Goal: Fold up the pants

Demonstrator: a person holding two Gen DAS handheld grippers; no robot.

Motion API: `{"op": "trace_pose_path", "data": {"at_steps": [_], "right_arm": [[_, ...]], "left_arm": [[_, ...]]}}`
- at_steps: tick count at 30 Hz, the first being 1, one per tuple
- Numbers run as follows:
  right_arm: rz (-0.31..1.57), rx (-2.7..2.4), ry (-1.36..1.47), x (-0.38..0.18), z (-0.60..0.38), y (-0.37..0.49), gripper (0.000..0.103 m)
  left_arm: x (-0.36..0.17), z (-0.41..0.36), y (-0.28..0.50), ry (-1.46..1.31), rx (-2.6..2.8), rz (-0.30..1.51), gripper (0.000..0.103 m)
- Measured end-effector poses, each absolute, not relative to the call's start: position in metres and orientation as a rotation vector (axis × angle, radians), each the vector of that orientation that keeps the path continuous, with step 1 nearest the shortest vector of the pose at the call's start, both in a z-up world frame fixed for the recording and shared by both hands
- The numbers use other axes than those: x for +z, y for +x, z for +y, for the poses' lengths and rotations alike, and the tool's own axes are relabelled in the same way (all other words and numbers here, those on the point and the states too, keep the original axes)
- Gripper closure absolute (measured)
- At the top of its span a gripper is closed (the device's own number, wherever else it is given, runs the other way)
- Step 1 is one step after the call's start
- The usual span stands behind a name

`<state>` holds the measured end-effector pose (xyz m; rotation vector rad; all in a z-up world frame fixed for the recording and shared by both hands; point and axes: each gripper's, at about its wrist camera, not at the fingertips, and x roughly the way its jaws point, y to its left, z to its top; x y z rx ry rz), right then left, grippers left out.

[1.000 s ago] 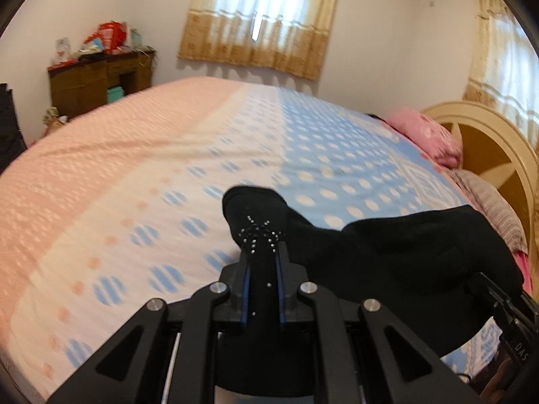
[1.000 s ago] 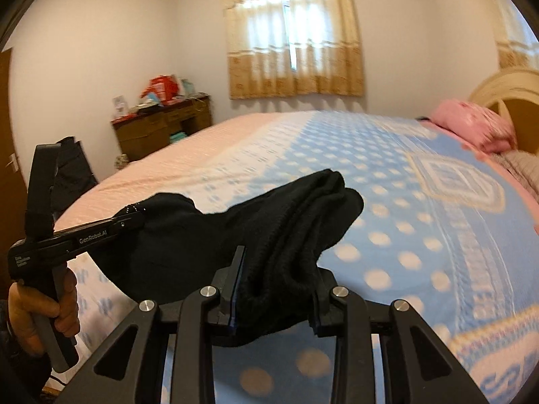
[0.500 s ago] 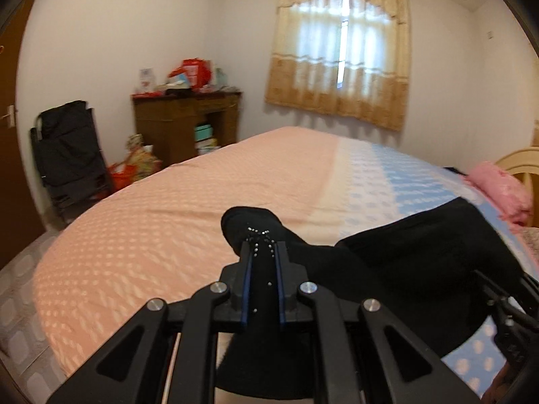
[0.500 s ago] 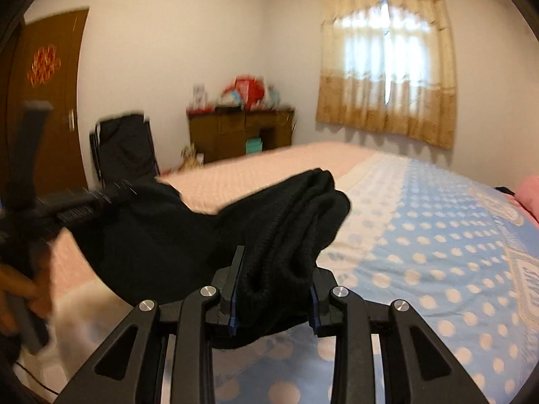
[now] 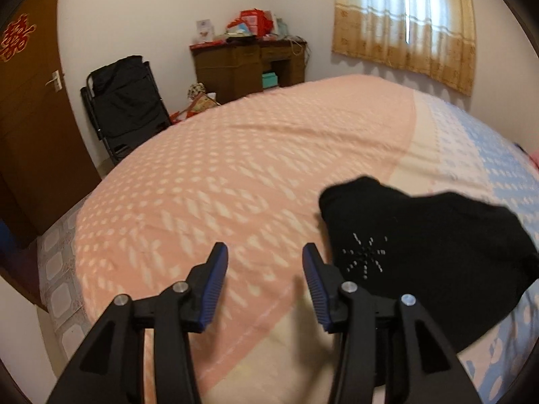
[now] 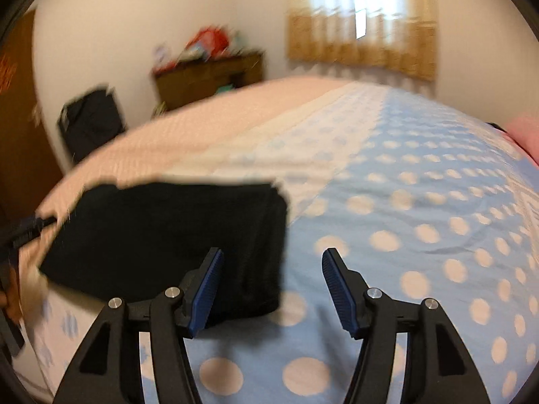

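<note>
Both grippers have just been opening; nothing sits between the jaws now. Left gripper (image 5: 264, 266) open, pants (image 5: 421, 252) lying folded on the bed (image 5: 235, 175) just to its right. Right gripper (image 6: 273, 271) open too, pants (image 6: 168, 235) to its left, edge behind the left jaw. Looks like the release step: back both grippers straight out so pads don't snag cloth and undo the fold. Chair (image 5: 128, 101) and dresser (image 5: 249, 64) stand well beyond the bed; nothing blocks the way out.
</note>
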<state>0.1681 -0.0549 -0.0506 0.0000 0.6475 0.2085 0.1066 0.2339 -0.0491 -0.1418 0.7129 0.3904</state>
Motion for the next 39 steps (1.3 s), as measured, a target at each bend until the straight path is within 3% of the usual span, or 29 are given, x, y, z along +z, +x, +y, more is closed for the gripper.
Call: {"op": "trace_pose_path", "data": {"at_steps": [5, 8, 13, 18, 28, 31, 33, 39], "right_arm": [[0.557, 0.231, 0.135, -0.029, -0.054, 0.145, 0.041], [0.582, 0.283, 0.108, -0.035, -0.033, 0.146, 0.056], [0.673, 0.238, 0.049, -0.067, -0.016, 0.161, 0.057], [0.714, 0.208, 0.069, -0.088, -0.024, 0.164, 0.057], [0.716, 0.178, 0.084, -0.076, -0.027, 0.146, 0.056], [0.658, 0.186, 0.202, -0.061, -0.038, 0.121, 0.048], [0.617, 0.176, 0.237, -0.055, -0.038, 0.101, 0.035], [0.616, 0.200, 0.264, -0.049, -0.025, 0.068, 0.033]], "left_arm": [[-0.034, 0.212, 0.109, -0.146, 0.311, 0.647, 0.054], [-0.043, 0.194, 0.118, -0.144, 0.256, 0.683, 0.053], [-0.068, 0.180, 0.127, -0.122, 0.240, 0.758, 0.053], [-0.070, 0.183, 0.125, -0.120, 0.287, 0.748, 0.029], [-0.068, 0.185, 0.121, -0.121, 0.276, 0.763, 0.023], [-0.065, 0.182, 0.115, -0.105, 0.275, 0.763, 0.023], [-0.063, 0.179, 0.109, -0.103, 0.264, 0.762, 0.023], [-0.051, 0.164, 0.082, -0.043, 0.227, 0.730, 0.018]]}}
